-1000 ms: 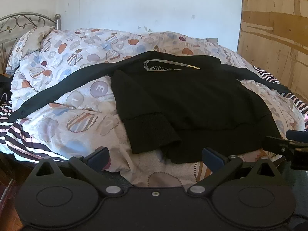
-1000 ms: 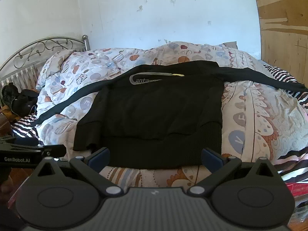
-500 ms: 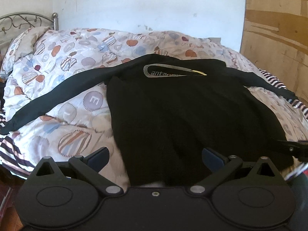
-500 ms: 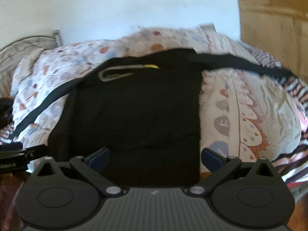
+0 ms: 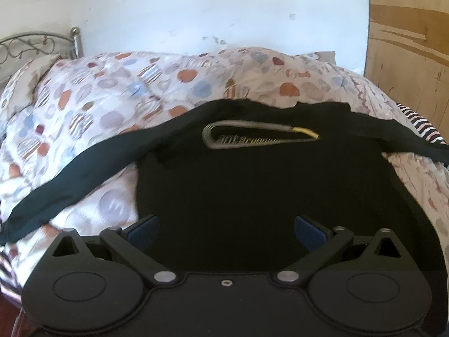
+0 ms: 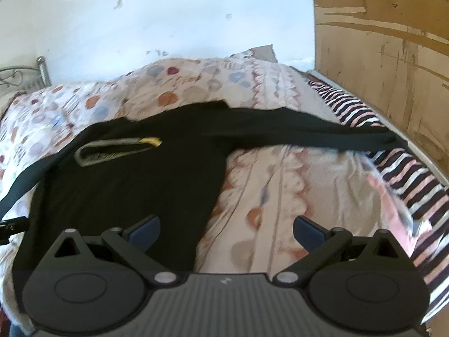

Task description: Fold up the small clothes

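A black long-sleeved top (image 5: 261,185) was seen spread flat, front up, on a patterned duvet (image 5: 92,104) covering the bed, with a grey loop-shaped logo (image 5: 252,137) tipped in yellow across its chest. One sleeve (image 5: 78,174) was stretched out across the duvet towards the left of the left wrist view, and the other sleeve (image 6: 308,132) was laid out towards the right, its cuff reaching a striped sheet (image 6: 398,168) at the bed's edge.

The left gripper (image 5: 226,231) was held over the lower body of the top, its jaws spread wide with nothing between them; both blue pads (image 5: 141,230) were framed against black fabric. Whether the pads touched the cloth could not be told.

The right gripper (image 6: 226,231) was likewise held wide apart and empty, placed at the top's right side edge: its left pad (image 6: 143,231) was seen over the black fabric and its right pad (image 6: 310,231) over bare duvet.

A white wall (image 5: 196,14), a metal headboard (image 5: 33,46) and a wooden panel (image 6: 393,42) were visible behind the bed
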### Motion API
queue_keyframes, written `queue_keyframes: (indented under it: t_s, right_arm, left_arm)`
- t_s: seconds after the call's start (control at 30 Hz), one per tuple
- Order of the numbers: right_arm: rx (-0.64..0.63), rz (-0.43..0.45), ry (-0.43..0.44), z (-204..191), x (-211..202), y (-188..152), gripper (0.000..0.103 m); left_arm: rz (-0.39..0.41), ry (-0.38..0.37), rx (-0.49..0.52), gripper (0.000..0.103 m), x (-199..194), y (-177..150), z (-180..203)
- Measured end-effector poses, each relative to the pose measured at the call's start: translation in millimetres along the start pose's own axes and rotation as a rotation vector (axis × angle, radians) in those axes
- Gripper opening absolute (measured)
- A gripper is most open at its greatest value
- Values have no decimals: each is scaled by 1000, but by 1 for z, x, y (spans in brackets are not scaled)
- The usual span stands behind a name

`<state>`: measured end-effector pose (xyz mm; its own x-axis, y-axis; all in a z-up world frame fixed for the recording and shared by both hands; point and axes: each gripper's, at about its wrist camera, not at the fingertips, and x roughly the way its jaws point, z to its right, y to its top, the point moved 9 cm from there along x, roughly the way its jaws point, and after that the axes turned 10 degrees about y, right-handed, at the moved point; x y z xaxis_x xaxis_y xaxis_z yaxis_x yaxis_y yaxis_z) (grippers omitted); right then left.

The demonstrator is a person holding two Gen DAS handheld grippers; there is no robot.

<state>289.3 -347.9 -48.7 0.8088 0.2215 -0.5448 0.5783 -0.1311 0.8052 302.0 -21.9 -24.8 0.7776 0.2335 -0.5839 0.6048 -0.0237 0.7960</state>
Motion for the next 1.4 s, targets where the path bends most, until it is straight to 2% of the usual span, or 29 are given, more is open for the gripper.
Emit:
queue_keyframes:
  t_s: [0.2,0.33,0.5,0.6,0.67,0.87,0.97,1.07,1.2,1.3,1.4]
  right_arm:
    - [4,28,-35,45,27,23,103]
    - [19,87,-24,83,39,38,103]
    - [54,193,-49,150,49,57,103]
    - [94,196,-93,196,61,64,103]
    - [154,172,-113,228,72,66,103]
    - [394,182,-123,307,96,69,103]
    - [532,230,-173,342,102,68,103]
    - [608,281,-240,366,104,68,103]
    - [643,297,-319,385,114,67,96]
    - [612,291,-361,385,122,68,94]
    - [609,296,-367,384,129,70,75]
  left_arm:
    - [-7,0,-41,102,31,17,36]
    - [-37,-27,-42,102,49,16,63]
    - [-50,-47,-8,102,68,18,94]
    - [-55,-53,4,102,76,21,106]
    - [-61,-56,13,102,81,21,113]
    - [-71,-54,24,102,92,22,123]
    - [-76,-52,21,102,95,21,124]
    - [-79,-48,26,102,98,21,125]
    - [-85,-47,26,102,101,21,124]
    - [-90,-45,24,102,104,20,122]
    - [-98,-43,19,102,106,18,122]
